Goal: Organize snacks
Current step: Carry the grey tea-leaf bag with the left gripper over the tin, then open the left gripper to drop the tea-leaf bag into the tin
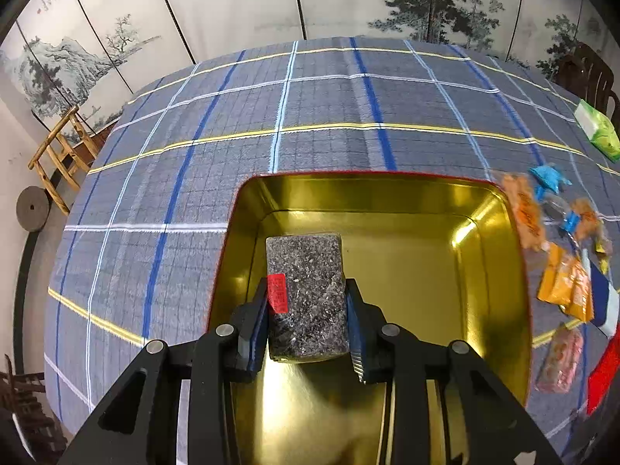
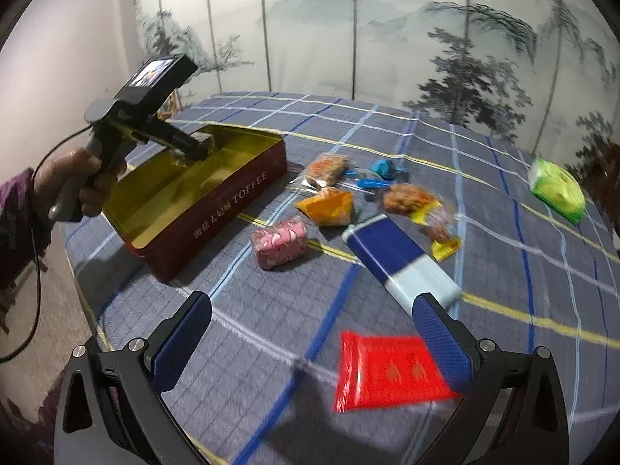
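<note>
My left gripper [image 1: 308,302] is shut on a dark speckled snack bar with a red sticker [image 1: 306,294] and holds it over the inside of the open gold-lined toffee tin [image 1: 484,232]. The right wrist view shows the left gripper [image 2: 193,147] over the red tin [image 2: 217,201]. My right gripper [image 2: 314,333] is open and empty above the tablecloth, just over a red packet [image 2: 387,372]. A pink snack [image 2: 279,244], an orange packet [image 2: 329,205], a blue and white box [image 2: 395,259] and several small wrapped snacks [image 2: 410,197] lie beside the tin.
A green packet [image 2: 558,188] lies at the far right of the round table with the plaid cloth [image 2: 387,131]. The loose snacks also show in the left wrist view [image 1: 565,286] right of the tin. A painted folding screen stands behind. A wooden chair [image 1: 62,155] stands left.
</note>
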### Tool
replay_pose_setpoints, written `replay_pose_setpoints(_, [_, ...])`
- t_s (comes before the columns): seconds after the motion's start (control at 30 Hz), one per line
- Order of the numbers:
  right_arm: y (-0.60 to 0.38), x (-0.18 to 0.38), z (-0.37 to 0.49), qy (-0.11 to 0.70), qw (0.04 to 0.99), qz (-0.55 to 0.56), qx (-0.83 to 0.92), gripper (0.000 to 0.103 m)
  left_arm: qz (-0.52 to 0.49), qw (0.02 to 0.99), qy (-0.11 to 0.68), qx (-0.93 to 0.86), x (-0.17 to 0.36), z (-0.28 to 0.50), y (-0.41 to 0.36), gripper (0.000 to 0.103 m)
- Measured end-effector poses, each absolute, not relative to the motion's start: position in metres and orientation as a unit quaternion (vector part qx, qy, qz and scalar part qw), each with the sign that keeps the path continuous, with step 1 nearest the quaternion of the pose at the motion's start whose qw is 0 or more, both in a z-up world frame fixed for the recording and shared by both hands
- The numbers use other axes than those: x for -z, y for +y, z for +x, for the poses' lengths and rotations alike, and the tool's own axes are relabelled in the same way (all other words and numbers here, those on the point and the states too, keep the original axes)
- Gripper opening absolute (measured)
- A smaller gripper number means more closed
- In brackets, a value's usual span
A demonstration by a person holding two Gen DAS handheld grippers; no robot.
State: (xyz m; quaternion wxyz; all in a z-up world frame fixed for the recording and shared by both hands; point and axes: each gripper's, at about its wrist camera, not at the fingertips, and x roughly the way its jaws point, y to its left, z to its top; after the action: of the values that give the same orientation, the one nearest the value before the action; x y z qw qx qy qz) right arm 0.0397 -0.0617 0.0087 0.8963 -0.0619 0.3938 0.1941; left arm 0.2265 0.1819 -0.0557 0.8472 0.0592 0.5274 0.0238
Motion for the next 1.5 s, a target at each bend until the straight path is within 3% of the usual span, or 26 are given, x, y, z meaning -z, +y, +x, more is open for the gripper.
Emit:
replay_pose_setpoints(0.37, [-0.041, 0.01, 0.084, 0.417, 0.881, -0.073, -0.211, 0.103, 0.087, 0.851, 0.516, -0.028, 0.06, 0.241, 0.185, 0.036])
replay_pose_setpoints(0.43, [-0.039, 0.011, 0.089, 0.418, 0.88, -0.074, -0.214, 0.103, 0.087, 0.855, 0.511, -0.03, 0.057, 0.241, 0.185, 0.049])
replay_pose_setpoints(0.67, [-0.025, 0.013, 0.098, 0.412, 0.874, -0.09, -0.241, 0.103, 0.056, 0.87, 0.489, -0.019, 0.033, 0.215, 0.185, 0.064])
replay_pose_setpoints(0.73, [-0.02, 0.017, 0.103, 0.414, 0.869, -0.101, -0.251, 0.103, 0.045, 0.875, 0.482, -0.015, 0.025, 0.198, 0.184, 0.08])
replay_pose_setpoints(1.27, [-0.009, 0.029, 0.129, 0.427, 0.841, -0.116, -0.312, 0.101, -0.016, 0.883, 0.467, -0.043, 0.006, 0.089, 0.201, 0.08])
replay_pose_setpoints(1.5, [0.003, 0.042, 0.138, 0.44, 0.823, -0.159, -0.322, 0.076, 0.002, 0.879, 0.475, -0.041, 0.012, 0.075, 0.192, 0.08])
